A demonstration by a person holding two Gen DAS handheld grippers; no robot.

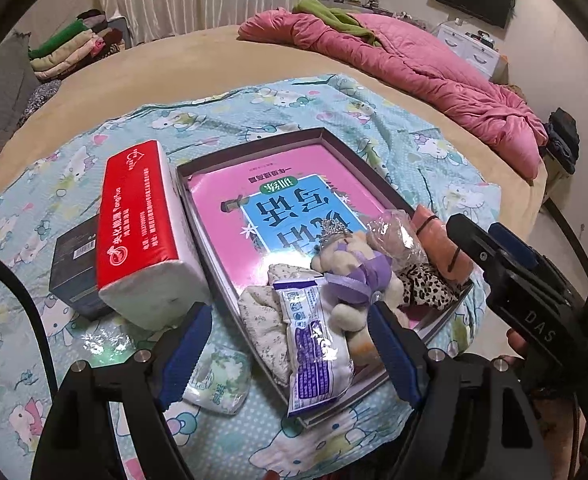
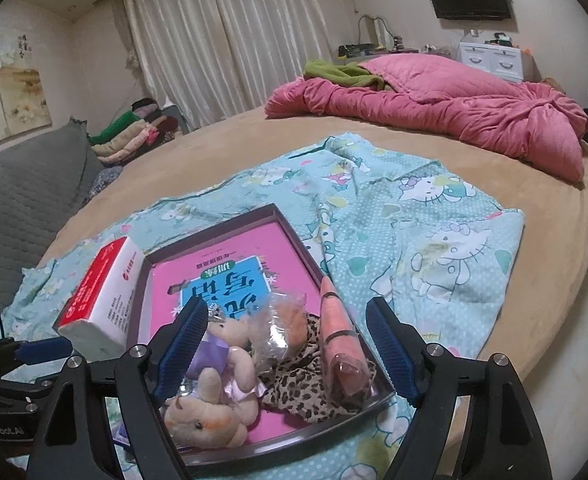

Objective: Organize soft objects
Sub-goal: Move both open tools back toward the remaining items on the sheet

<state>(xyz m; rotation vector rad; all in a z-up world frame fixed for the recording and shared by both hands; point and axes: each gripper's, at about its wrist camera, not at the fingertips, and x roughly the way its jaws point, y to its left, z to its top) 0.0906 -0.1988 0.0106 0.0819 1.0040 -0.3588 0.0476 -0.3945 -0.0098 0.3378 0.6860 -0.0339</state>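
Hovering with jaws released and empty over the tray (image 1: pixel 253 148) (already holding several soft items), the left gripper (image 1: pixel 289 352) seems mid-sorting, and should next swing toward seven o'clock for the loose tissue pack (image 1: pixel 217 376).

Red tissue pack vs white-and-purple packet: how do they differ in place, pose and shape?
The red tissue pack lies outside the tray, along its left wall, on the blue sheet; the white-and-purple packet lies inside the tray, overhanging its near rim. The pack is a firm block; the packet is a flat, crinkled pouch. Neither is held by a tool.
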